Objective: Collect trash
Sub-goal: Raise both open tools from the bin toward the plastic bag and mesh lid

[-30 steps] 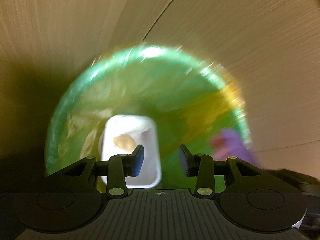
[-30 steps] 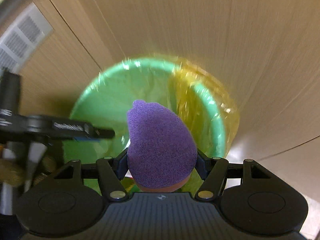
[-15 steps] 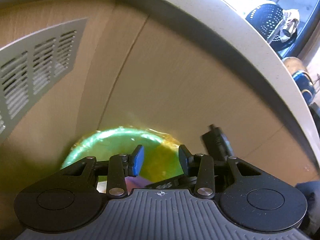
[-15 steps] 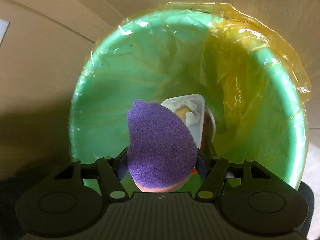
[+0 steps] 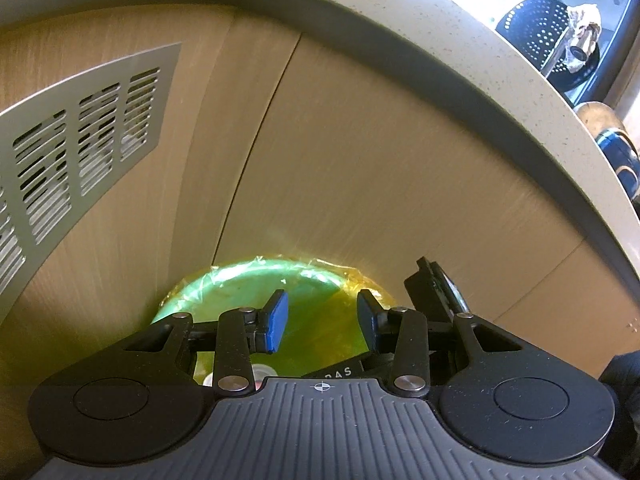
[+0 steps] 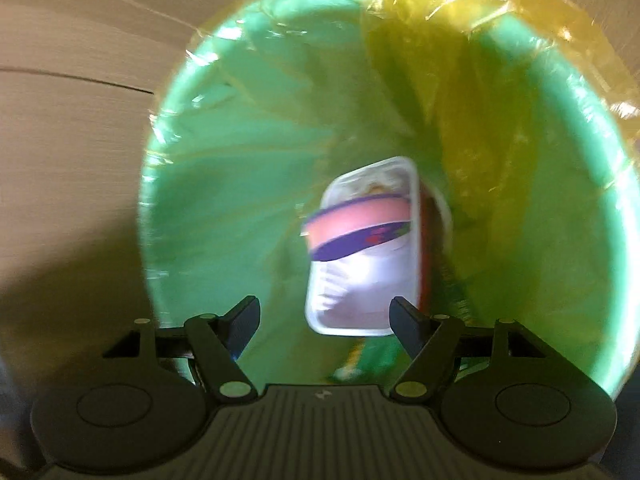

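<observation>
- Purple-and-pink sponge [image 6: 358, 230], blurred, lies inside the green bin [image 6: 208, 216], down past the right gripper [image 6: 325, 316] and straight ahead of its fingers; whether it has settled or is dropping I cannot tell from the blur.
- Its long axis runs crosswise to the fingers, side to side, purple face on the nearer edge and a pink layer above it.
- It sits over the upper half of a white tray [image 6: 362, 276] at the bottom of the bin; a bit of brownish food scrap shows in the tray beyond the sponge.
- The right gripper's fingers stand wide apart with nothing between them, hanging over the bin's mouth, so the right hand is clearly the nearer one to the sponge.
- A yellow plastic liner [image 6: 520, 28] is draped over the bin's far rim, to the right of the sponge.
- The left gripper [image 5: 318, 322] is held higher and further back from the bin; its blue-padded fingers [image 5: 277, 322] are moderately open and empty, and only the bin's far rim shows between them.
- Part of the right gripper's dark body pokes in just right of the left fingers.
- Behind the bin rises a wooden cabinet front [image 5: 400, 160] with a metal vent grille [image 5: 80, 152] to the bin's left, and a speckled tabletop [image 5: 440, 28] above.
- To my eye this piece of trash is delivered; the next move is a plain lift straight up, clear of the liner.
</observation>
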